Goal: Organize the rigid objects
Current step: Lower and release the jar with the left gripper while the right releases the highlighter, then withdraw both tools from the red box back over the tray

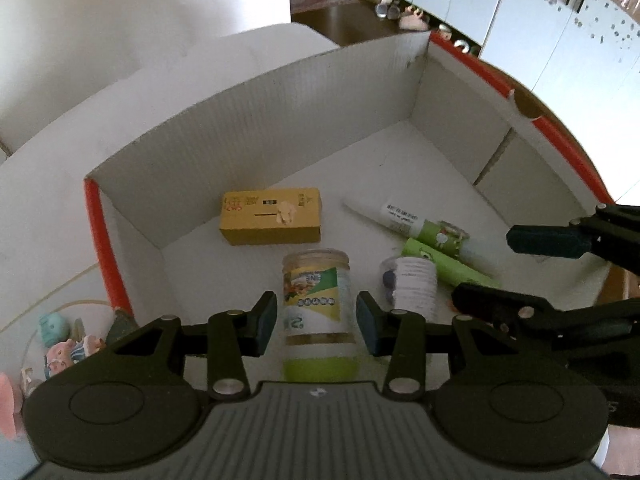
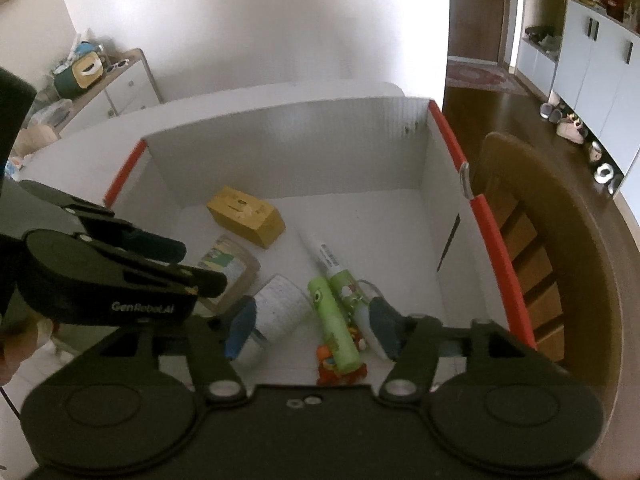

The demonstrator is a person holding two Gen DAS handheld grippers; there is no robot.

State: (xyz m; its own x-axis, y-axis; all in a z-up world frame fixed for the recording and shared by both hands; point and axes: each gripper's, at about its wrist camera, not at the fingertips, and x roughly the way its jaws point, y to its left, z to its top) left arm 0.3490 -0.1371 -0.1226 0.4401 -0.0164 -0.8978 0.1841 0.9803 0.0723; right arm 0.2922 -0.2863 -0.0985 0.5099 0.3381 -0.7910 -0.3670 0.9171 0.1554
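Where the white desk [image 1: 40, 220] runs out at the far left, a few pastel toy figures [image 1: 60, 340] sit outside the tall white corrugated cardboard box [image 1: 260, 120] with orange-red rims. Just inside its left wall lies a matte yellow cardboard carton [image 1: 272, 220], flat and square-edged.

Next comes the clear plastic jar [image 1: 316, 288], smooth-walled, with a lime-green lid and a green-and-yellow label. The left claw [image 1: 316, 324] has a narrow set, its blue pads close against the jar's flanks, and it looks gripped near the lid end. The jar's long axis runs straight out along the fingers, lid towards the camera, body pointing down at the box floor just short of the carton. Setting it down is probably the left hand's business.

To the jar's right a white ribbed can [image 1: 414, 284] lies on its side. Beyond it two lime-green cardboard tubes [image 2: 334, 332] and a slim white squeeze tube [image 1: 384, 210] lie side by side, their long axes slanting away towards the back wall.

The right claw [image 2: 312, 330] stands wide and empty above them. The green tubes lie between its pads and roughly in line with its fingers, so it is the nearer hand for them.

Outside the right wall stands a brown wooden chair [image 2: 520, 240].
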